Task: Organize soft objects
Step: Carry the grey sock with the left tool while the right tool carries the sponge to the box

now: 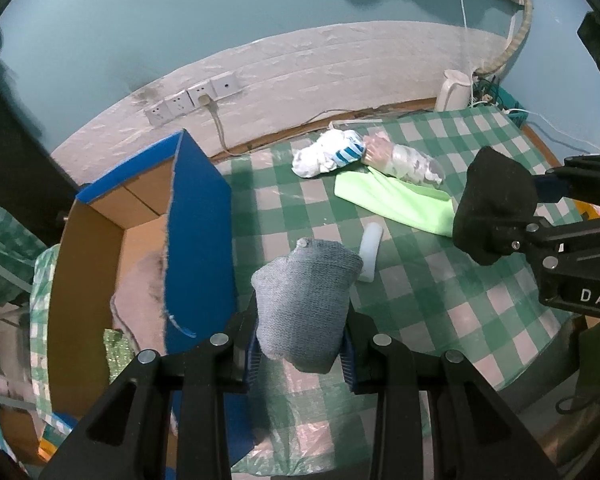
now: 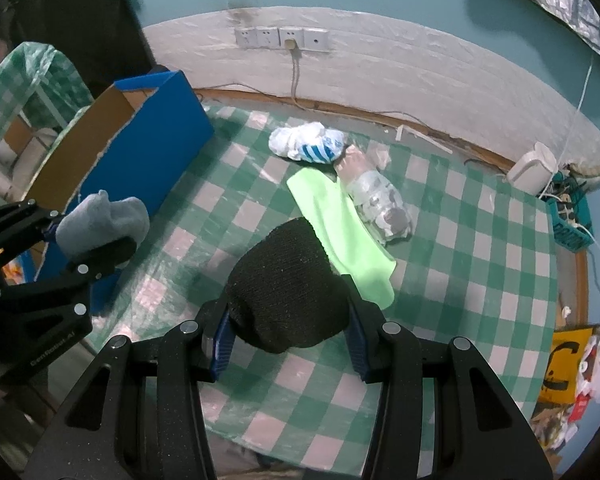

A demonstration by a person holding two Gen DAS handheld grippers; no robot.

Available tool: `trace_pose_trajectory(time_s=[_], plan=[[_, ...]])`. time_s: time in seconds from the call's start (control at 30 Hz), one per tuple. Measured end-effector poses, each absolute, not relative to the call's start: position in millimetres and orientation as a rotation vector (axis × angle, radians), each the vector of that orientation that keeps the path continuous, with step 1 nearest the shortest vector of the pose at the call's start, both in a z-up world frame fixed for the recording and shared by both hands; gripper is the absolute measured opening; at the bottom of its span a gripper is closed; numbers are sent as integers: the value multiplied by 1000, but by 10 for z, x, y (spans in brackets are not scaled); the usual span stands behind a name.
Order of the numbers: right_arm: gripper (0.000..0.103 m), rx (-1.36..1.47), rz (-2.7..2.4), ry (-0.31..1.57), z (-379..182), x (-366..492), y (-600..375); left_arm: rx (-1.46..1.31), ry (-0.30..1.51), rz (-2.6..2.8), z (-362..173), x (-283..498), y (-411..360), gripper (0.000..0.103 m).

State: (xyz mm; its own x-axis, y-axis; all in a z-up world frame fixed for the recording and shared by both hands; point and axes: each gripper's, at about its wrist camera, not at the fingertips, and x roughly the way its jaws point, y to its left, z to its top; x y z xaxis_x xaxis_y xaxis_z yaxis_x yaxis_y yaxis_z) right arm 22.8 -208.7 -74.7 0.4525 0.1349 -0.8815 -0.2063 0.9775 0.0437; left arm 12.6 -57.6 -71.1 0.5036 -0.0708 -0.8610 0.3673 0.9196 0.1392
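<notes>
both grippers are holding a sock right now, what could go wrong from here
1. The grey sock hangs loosely from the left gripper and might catch the blue box wall rather than drop inside.
2. The black sock blocks the right gripper camera's view of the table below.
</notes>
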Motion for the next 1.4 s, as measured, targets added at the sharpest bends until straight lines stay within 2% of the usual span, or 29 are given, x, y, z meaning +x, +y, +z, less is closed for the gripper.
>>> trace_pose_trajectory(time_s=[0.8, 1.4], plan=[[47, -123, 351, 993, -351, 427, -1300, 231, 940, -144, -320, 138, 125, 33], [47, -186, 483, 991, -325, 681, -331, 155, 956, 13, -392, 157, 960, 33]])
